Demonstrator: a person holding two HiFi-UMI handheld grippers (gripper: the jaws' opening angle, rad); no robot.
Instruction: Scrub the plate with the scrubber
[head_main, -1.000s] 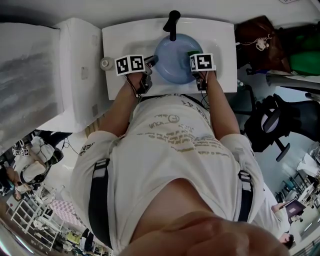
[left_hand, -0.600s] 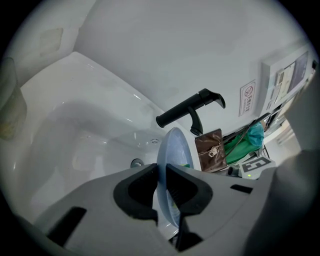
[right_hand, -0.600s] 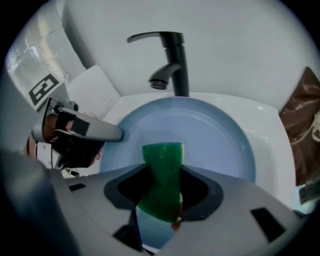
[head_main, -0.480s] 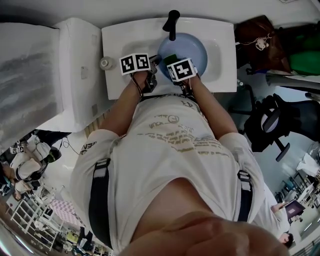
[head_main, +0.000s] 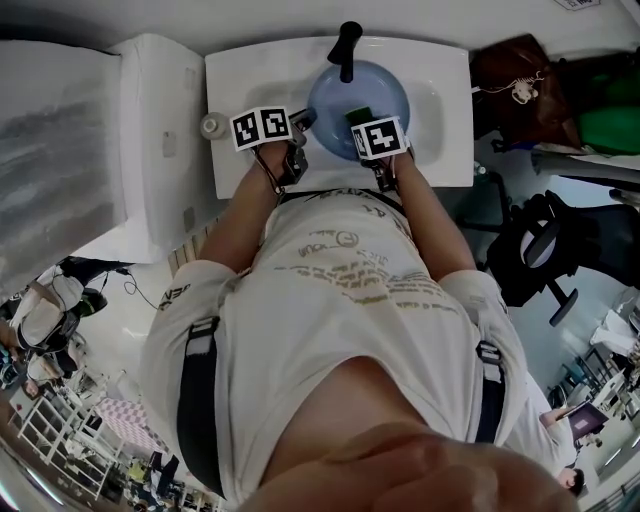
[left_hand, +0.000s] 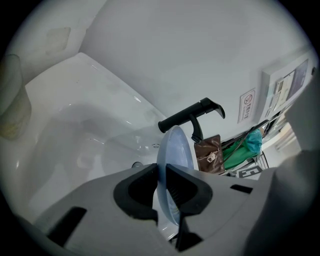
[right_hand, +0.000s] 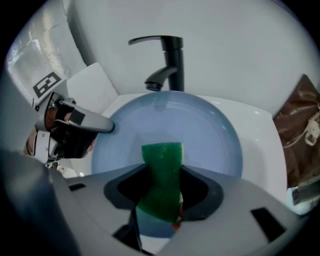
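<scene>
A white sink (head_main: 250, 70) fills the top of the head view, set in a white desk with the person leaning over it. Inside the basin (left_hand: 75, 125), under the black faucet (head_main: 346, 45), sits the pale blue plate (head_main: 345, 100), the 1 dish in the scene, its inner face turned towards the person. The right gripper view shows that face (right_hand: 200, 135) wide and round below the faucet's spout (right_hand: 170, 55).

The left claw (head_main: 303, 120) is clamped on the plate's left rim. Its own view shows the 2 dark pads pressed on either side of the thin blue edge (left_hand: 175, 145), which runs up between them towards the faucet handle (left_hand: 192, 116). From the right gripper view the same claw (right_hand: 107, 125) reaches in at the plate's left edge.

The right claw (head_main: 362, 125) hangs over the near half of the plate, closed on the green scrubber (right_hand: 161, 175). The scrubber's free end sticks out over the plate's face; contact cannot be made out.
</scene>
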